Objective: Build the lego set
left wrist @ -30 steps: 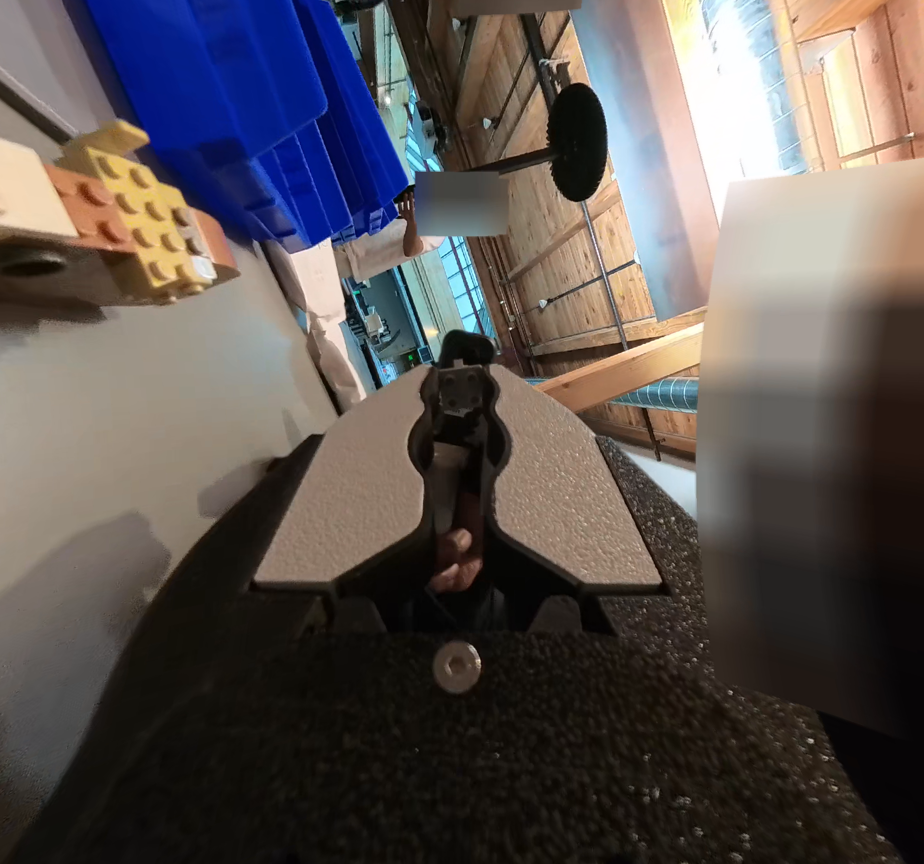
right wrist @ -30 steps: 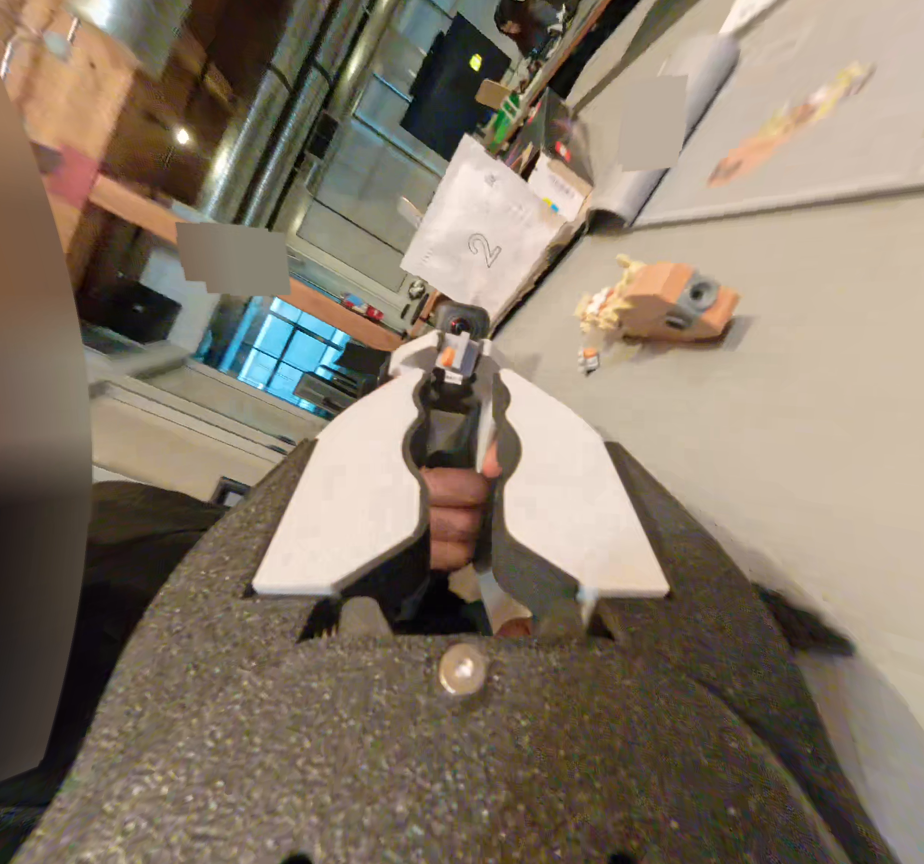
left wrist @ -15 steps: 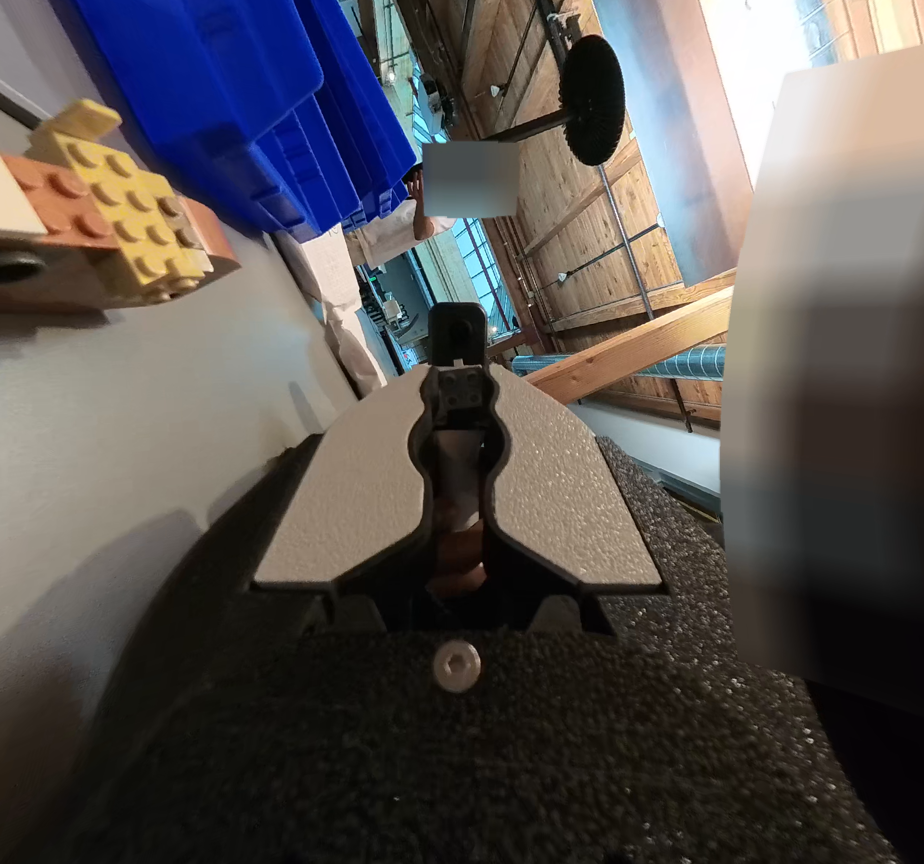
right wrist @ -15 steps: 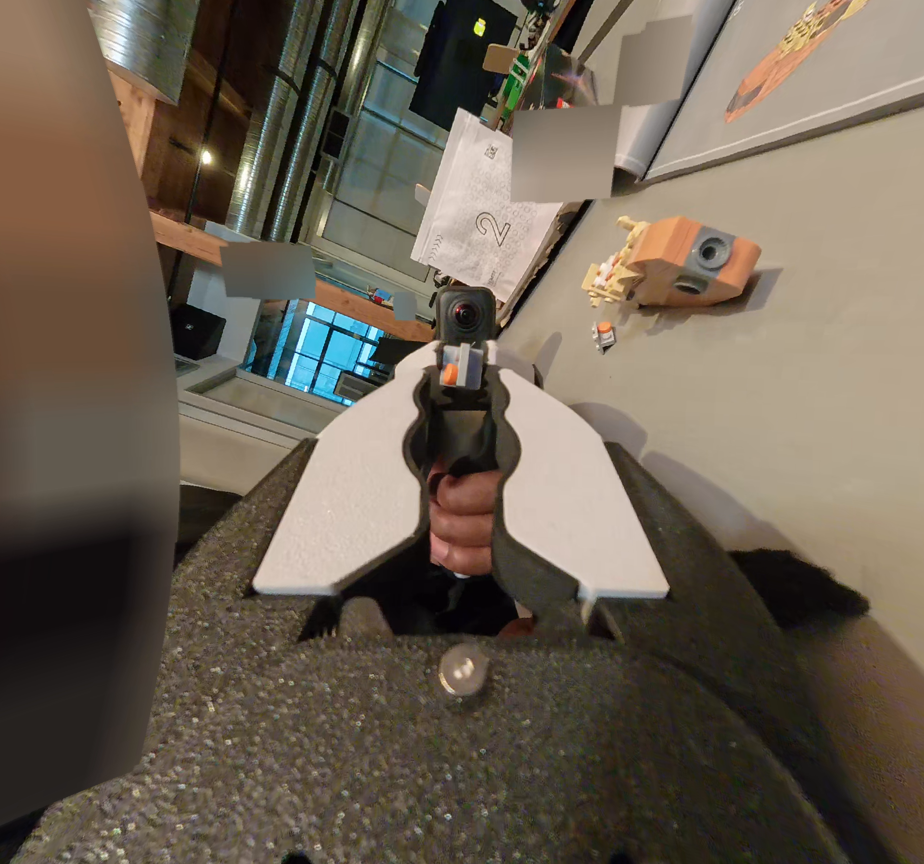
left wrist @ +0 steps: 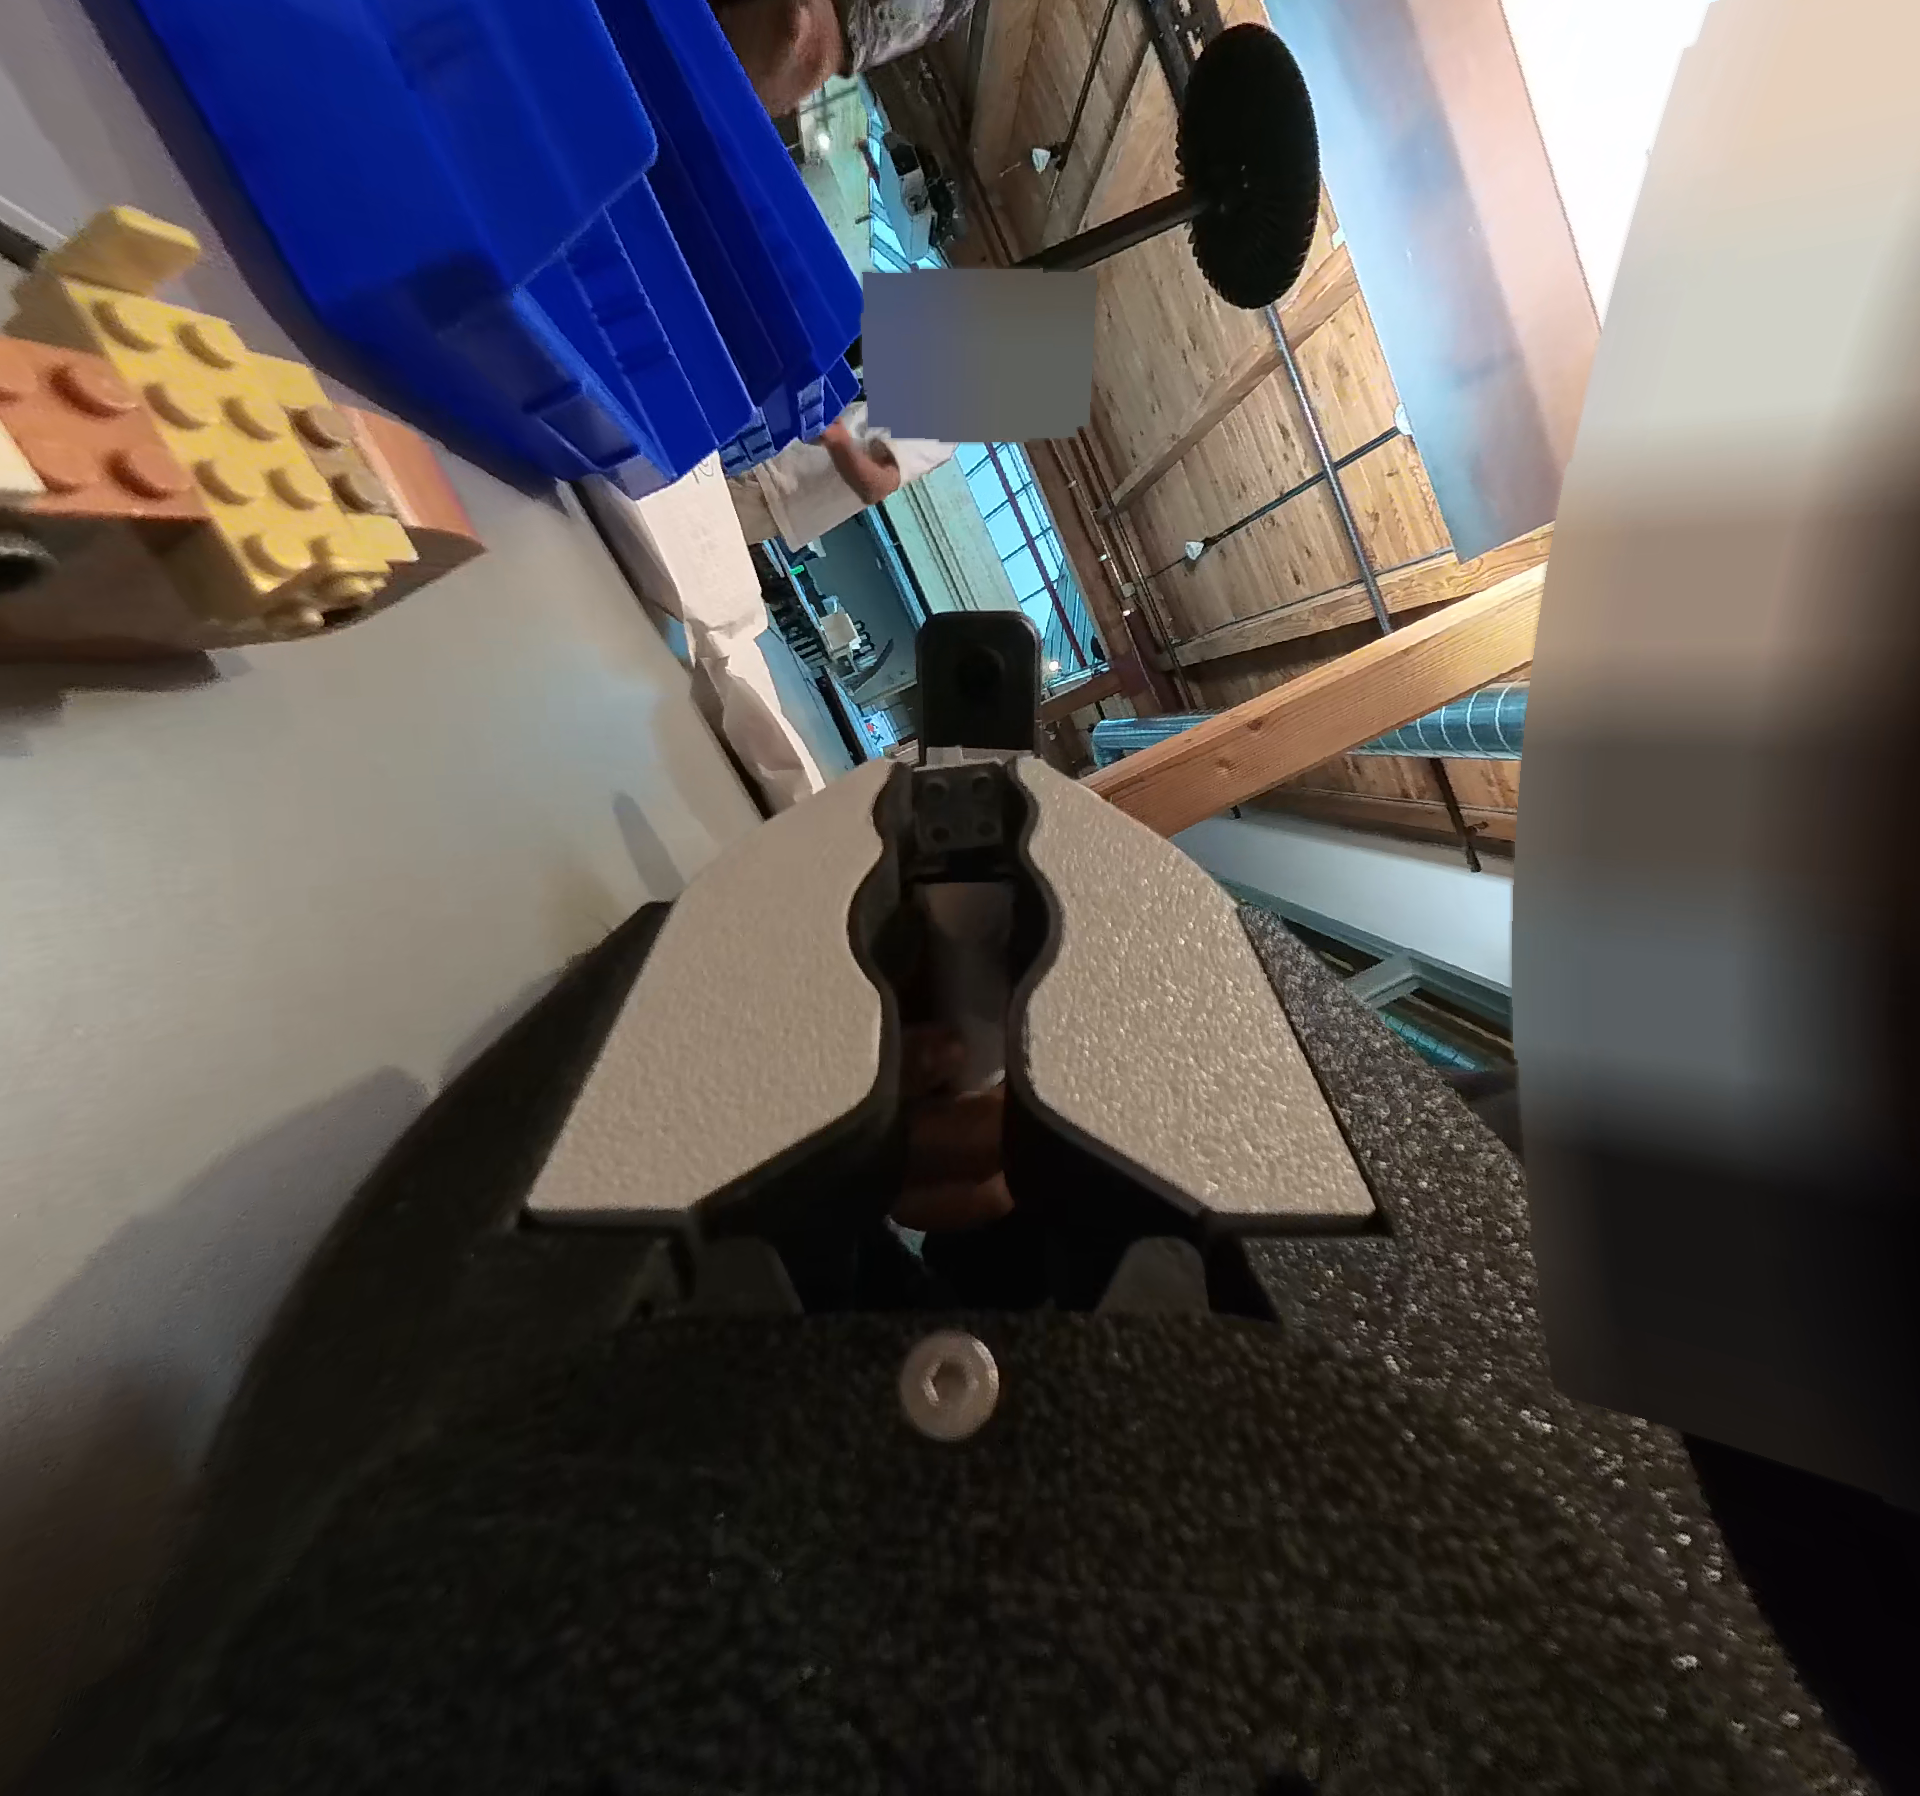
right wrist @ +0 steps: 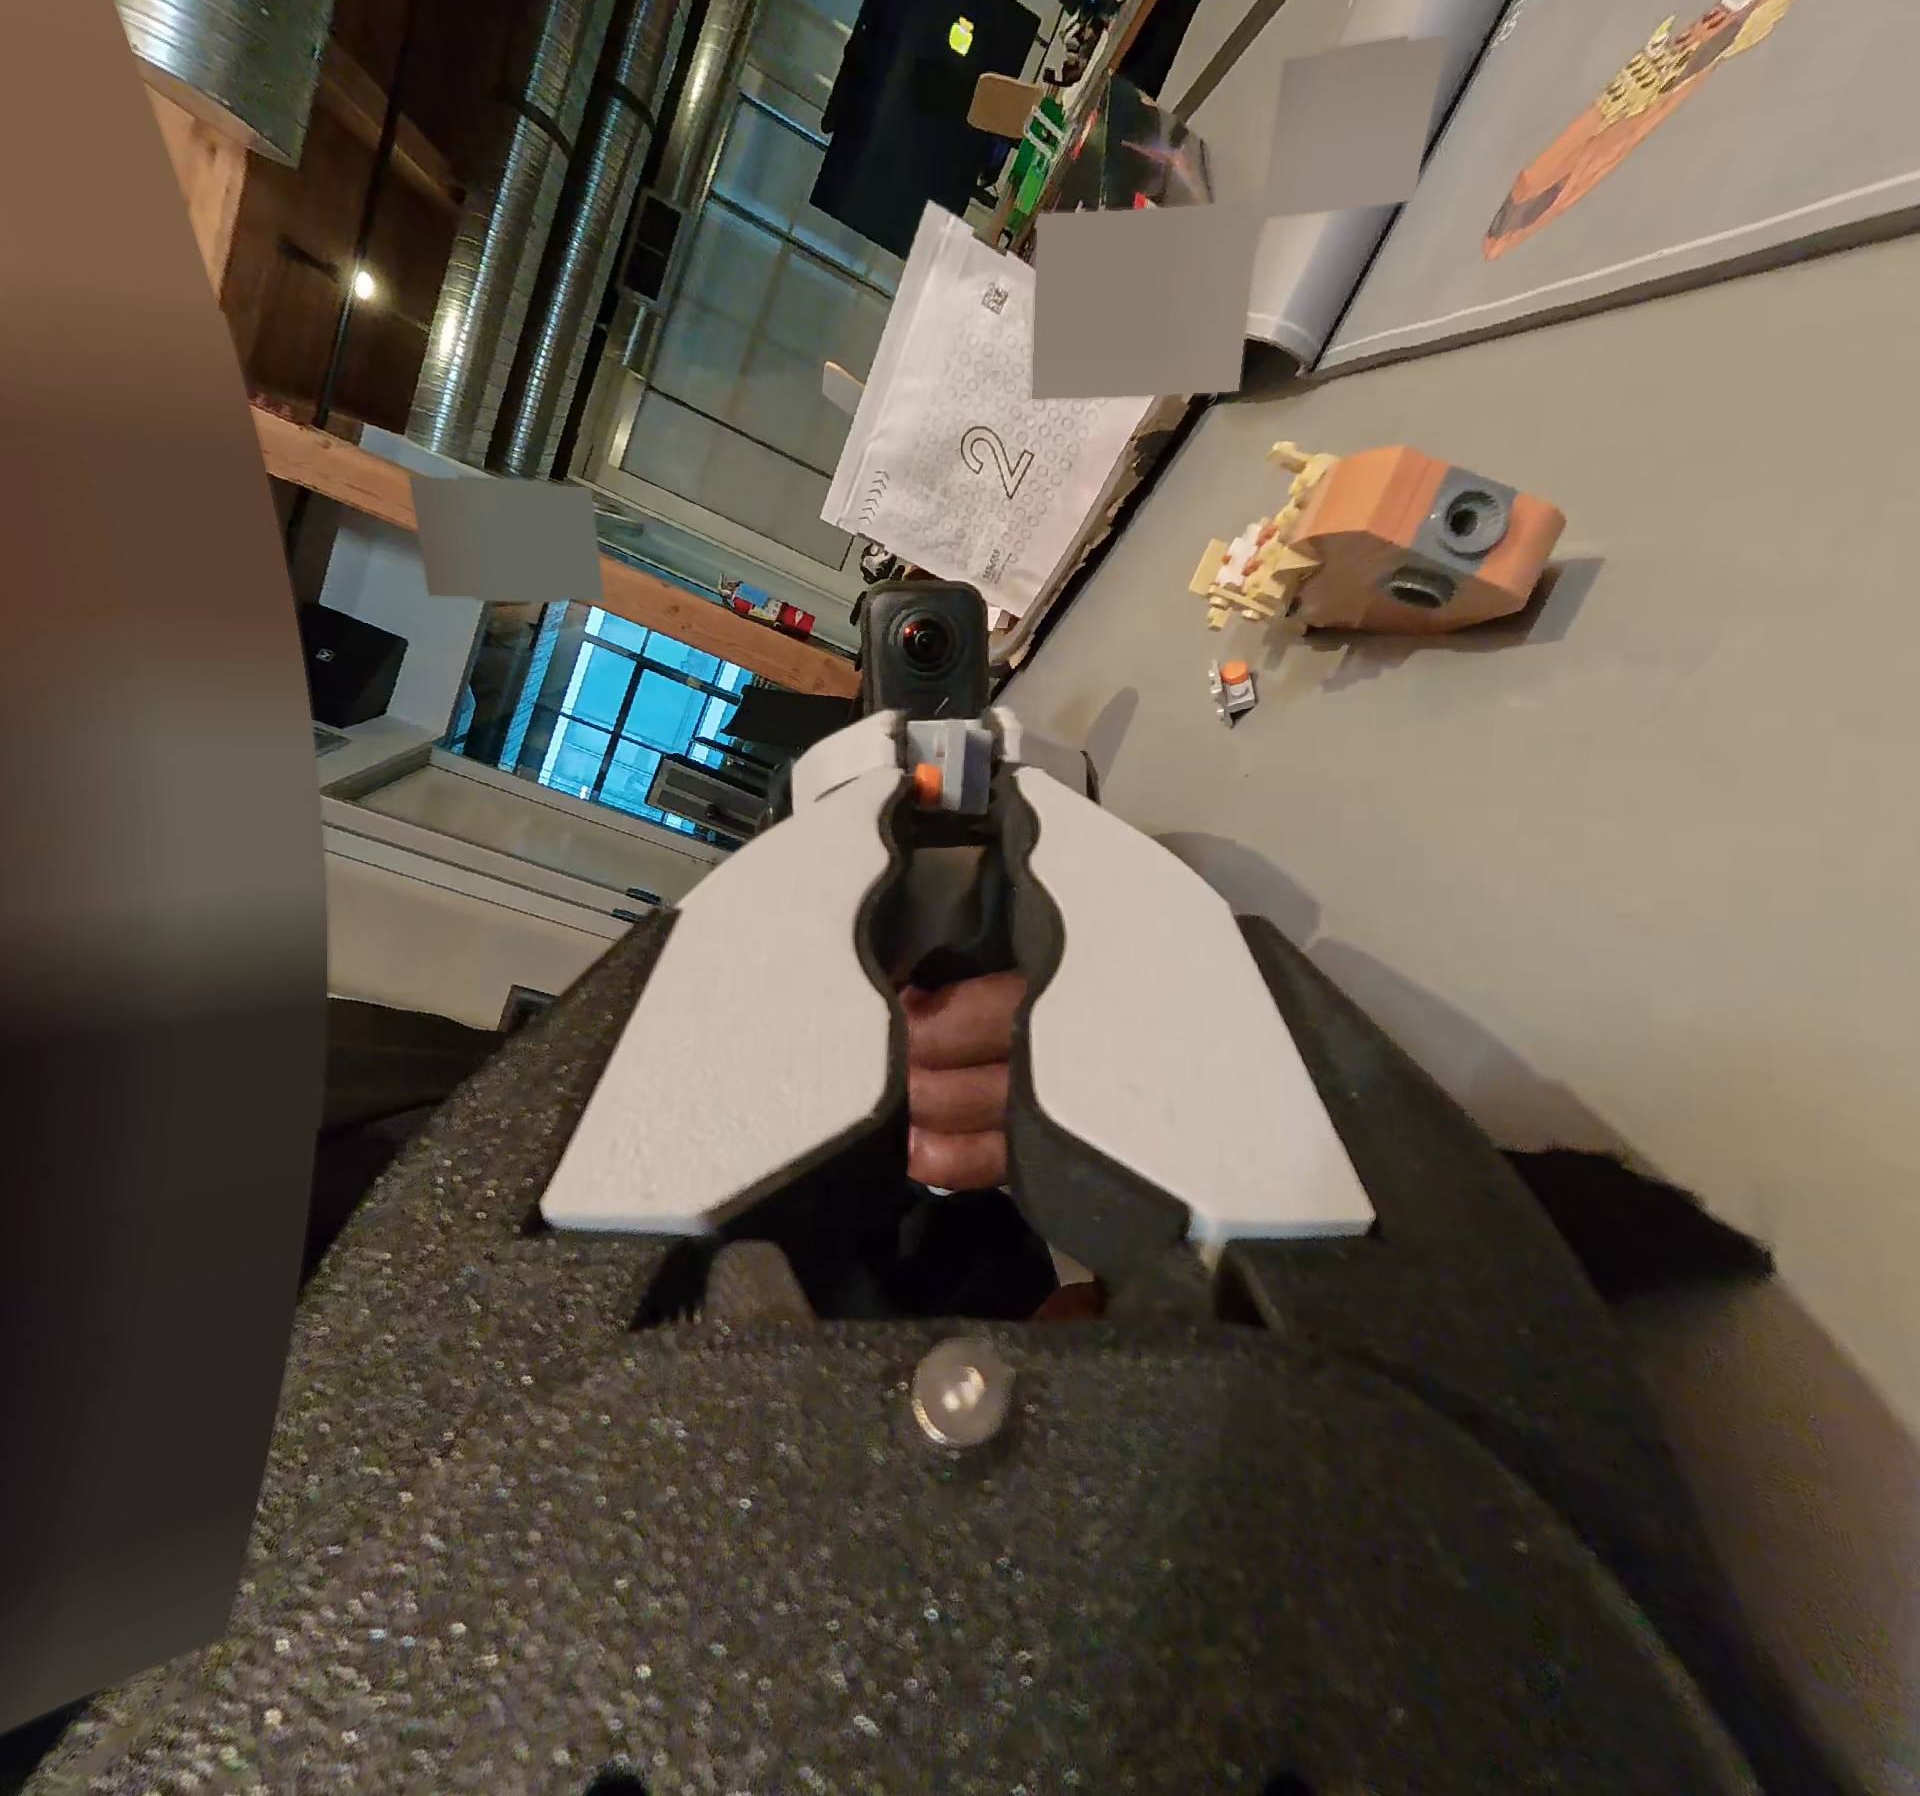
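Observation:
My left gripper [left wrist: 958,816] is shut on a small dark grey studded piece [left wrist: 956,824]. My right gripper [right wrist: 948,775] is shut on a small light grey piece with an orange stud [right wrist: 940,778]. The two grippers face each other tip to tip above the table, and the pieces are touching or nearly so; I cannot tell which. The other gripper's camera shows just behind each piece. The orange and tan Lego build [right wrist: 1392,541] lies on the grey table [right wrist: 1558,915], apart from both grippers; it also shows in the left wrist view [left wrist: 208,479].
A small loose grey and orange piece [right wrist: 1233,692] lies near the build. Stacked blue bins [left wrist: 416,136] stand behind the build. A white parts bag [right wrist: 966,458] and an open instruction booklet [right wrist: 1662,136] lie at the table's far side. A person is in the background. My left and right fingertips are right by each other.
The two grippers have drawn closer together; the opposite camera looks larger in both views. Both stay shut on their pieces. The build has not moved on the table.

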`<state>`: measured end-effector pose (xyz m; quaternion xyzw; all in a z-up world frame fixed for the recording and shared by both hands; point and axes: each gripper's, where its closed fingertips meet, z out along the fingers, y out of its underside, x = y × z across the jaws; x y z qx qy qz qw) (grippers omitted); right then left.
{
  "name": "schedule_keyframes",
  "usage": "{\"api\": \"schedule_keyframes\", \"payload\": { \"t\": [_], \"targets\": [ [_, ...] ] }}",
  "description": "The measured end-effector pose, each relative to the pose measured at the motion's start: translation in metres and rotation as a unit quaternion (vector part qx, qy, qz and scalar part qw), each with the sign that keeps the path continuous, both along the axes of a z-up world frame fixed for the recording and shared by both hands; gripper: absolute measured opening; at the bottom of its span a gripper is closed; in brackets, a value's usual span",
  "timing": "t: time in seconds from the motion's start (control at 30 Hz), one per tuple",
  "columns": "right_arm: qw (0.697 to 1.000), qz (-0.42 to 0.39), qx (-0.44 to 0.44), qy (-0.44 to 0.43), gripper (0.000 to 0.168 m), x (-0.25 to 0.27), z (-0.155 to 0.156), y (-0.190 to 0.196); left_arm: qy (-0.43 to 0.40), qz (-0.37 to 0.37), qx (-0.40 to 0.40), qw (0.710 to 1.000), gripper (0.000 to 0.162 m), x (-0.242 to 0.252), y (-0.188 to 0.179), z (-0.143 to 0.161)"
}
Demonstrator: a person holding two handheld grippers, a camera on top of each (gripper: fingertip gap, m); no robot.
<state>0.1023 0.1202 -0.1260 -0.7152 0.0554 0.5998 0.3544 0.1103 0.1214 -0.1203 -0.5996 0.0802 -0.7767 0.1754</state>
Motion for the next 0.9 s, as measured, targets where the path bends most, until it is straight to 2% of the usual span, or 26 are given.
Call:
{"api": "schedule_keyframes", "payload": {
  "t": [0.1,0.37,0.63,0.9],
  "targets": [
    [1.000,0.002,0.009,-0.010,0.008,-0.001,0.002,-0.001,0.002,0.001,0.000,1.000,0.016,0.000,-0.001,-0.001],
    [0.999,0.001,0.029,-0.023,0.007,-0.003,0.006,-0.005,-0.008,0.001,0.012,1.000,0.016,-0.002,-0.004,0.003],
    [0.994,-0.005,0.088,-0.069,0.007,-0.008,0.014,-0.011,-0.025,0.010,0.051,0.998,0.016,-0.007,-0.010,0.012],
    [0.994,0.005,0.097,-0.048,0.007,-0.010,0.018,-0.016,-0.030,0.009,0.083,0.996,0.016,-0.009,-0.014,0.017]
  ]
}}
